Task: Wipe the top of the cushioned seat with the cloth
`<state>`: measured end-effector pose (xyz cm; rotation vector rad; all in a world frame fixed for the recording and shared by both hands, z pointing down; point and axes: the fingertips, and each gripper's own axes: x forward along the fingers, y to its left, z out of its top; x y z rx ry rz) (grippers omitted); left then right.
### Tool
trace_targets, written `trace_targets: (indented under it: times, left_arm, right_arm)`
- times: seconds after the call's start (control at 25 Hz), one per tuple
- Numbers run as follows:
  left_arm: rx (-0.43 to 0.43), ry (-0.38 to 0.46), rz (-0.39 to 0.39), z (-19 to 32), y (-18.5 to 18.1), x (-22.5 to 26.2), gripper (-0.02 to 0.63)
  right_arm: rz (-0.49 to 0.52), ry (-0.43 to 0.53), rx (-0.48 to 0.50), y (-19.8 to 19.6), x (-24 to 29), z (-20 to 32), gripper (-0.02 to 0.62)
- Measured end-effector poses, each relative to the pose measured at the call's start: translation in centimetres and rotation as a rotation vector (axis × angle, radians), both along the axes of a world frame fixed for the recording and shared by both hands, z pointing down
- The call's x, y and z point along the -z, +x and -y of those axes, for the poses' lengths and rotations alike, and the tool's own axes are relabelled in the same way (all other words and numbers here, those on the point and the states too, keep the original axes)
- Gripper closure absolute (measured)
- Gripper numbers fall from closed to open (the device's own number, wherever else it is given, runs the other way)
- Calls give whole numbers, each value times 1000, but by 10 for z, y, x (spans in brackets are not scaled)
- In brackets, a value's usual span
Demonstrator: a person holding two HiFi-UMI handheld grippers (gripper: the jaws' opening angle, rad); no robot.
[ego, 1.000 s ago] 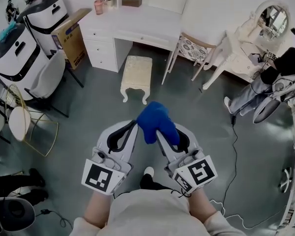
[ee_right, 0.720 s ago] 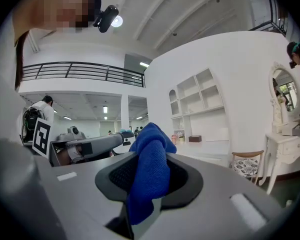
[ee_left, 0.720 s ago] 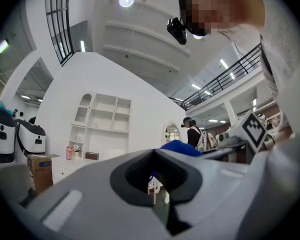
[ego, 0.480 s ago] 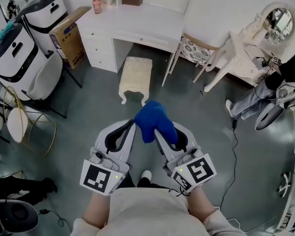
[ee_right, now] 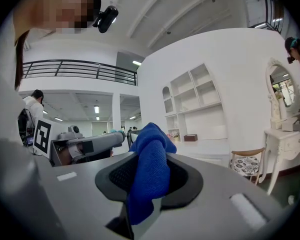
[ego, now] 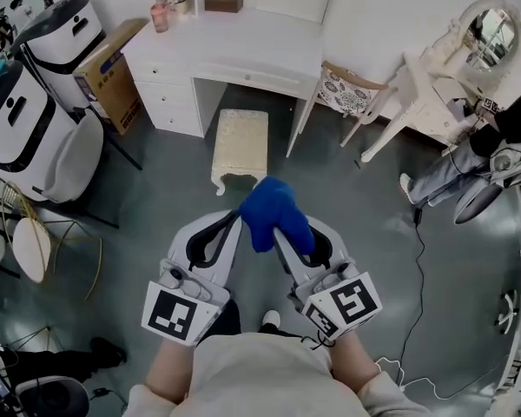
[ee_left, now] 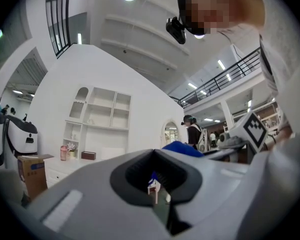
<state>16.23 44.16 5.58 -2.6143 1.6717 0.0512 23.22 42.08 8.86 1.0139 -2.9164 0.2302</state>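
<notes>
The cushioned seat point(ego: 240, 142) is a cream stool with white legs that stands on the grey floor in front of the dressing table. Both grippers are held up side by side, short of the stool and apart from it. My right gripper point(ego: 282, 231) is shut on the blue cloth point(ego: 273, 208), which bunches up over its tips. In the right gripper view the cloth point(ee_right: 149, 169) hangs between the jaws of the right gripper point(ee_right: 140, 196). My left gripper point(ego: 235, 218) is shut with nothing in it, and the left gripper point(ee_left: 158, 196) shows its jaws together.
A white dressing table point(ego: 243, 46) stands behind the stool, with a patterned chair point(ego: 347, 89) to its right. A cardboard box point(ego: 113, 72) and white machines point(ego: 26, 129) are at the left. A seated person point(ego: 504, 120), a mirrored vanity point(ego: 469, 50) and a floor cable point(ego: 414, 268) are at the right.
The stool and dressing table have slid slightly lower in the head view as the person stepped forward. Both grippers keep the same pose, with the cloth still in the right one.
</notes>
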Motion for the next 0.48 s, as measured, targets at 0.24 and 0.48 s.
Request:
trace_targets:
  times: [0.24,0.48]
  left_arm:
    - [-41,-2,-1,38,-50,0,606]
    - [-72,-8,8,64,-96,-1,606]
  right_arm:
    - [2,-7,-40,-50,-1,35,479]
    - [7,-15,-74,-95,-3,59,479]
